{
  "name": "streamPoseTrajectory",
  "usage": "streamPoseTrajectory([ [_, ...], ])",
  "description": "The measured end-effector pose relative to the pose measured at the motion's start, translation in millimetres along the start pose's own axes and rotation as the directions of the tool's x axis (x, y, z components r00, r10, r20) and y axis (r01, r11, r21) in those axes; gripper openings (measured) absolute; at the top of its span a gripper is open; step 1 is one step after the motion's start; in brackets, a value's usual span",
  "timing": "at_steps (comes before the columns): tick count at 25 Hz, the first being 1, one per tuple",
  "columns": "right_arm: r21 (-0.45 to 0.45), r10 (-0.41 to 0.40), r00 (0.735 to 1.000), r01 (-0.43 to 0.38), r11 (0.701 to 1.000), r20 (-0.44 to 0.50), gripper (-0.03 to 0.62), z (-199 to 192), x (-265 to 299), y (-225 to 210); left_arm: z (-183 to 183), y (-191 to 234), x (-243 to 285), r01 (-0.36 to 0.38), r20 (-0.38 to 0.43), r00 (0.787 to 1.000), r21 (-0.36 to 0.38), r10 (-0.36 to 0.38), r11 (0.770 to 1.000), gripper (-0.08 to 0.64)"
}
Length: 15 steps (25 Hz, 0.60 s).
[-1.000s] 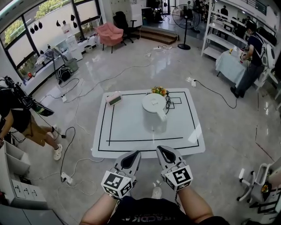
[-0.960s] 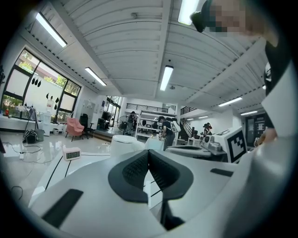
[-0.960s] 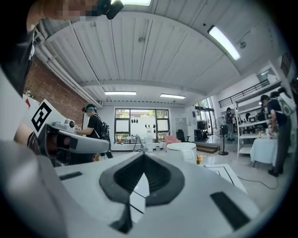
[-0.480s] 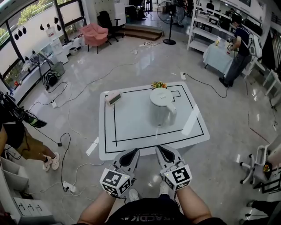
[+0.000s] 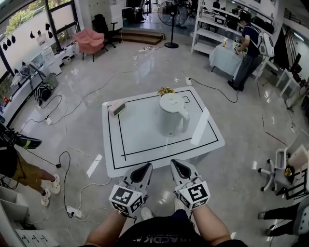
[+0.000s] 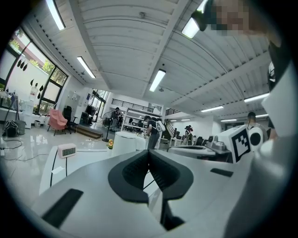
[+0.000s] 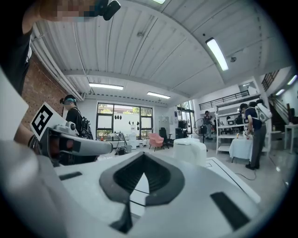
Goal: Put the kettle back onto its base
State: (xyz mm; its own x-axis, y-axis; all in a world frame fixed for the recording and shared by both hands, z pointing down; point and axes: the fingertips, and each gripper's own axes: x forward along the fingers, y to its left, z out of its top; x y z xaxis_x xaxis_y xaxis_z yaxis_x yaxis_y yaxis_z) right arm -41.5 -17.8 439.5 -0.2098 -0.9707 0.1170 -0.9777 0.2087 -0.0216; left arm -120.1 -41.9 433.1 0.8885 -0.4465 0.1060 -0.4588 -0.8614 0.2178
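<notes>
Head view: white kettle (image 5: pixel 172 115) stands upright, lid on, on the far right part of a low white table (image 5: pixel 145 149), inside the black line marked round the top. Handle faces the near right. No base can be made out under or beside it.

Just behind the kettle, at the table's far edge: a small yellow-orange bunch of flowers (image 5: pixel 166 90). Near the far left corner: a small clock (image 5: pixel 117 108), well apart from the kettle.

Left gripper (image 5: pixel 146 168) and right gripper (image 5: pixel 175 164) are held side by side over the floor, short of the table's near edge, well apart from the kettle. Both point towards it. Each gripper view shows the jaws pressed together with nothing between them; neither has hold of anything.

Further out: cables (image 5: pixel 63 164) trail over the glossy floor, a pink armchair (image 5: pixel 89 38) and a standing fan (image 5: pixel 169 12) sit at the far end, and a person (image 5: pixel 248 48) stands by a cloth-covered table on the right.
</notes>
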Motion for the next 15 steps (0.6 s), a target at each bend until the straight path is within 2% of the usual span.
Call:
streamPoseTrajectory([
  [15,0.000,-0.038,0.999,0.038,0.999,0.005,0.000,2.3,-16.3,1.9,-0.5,-9.7,-6.9,0.025,0.001,1.000,0.001,-0.025,1.000,0.005],
])
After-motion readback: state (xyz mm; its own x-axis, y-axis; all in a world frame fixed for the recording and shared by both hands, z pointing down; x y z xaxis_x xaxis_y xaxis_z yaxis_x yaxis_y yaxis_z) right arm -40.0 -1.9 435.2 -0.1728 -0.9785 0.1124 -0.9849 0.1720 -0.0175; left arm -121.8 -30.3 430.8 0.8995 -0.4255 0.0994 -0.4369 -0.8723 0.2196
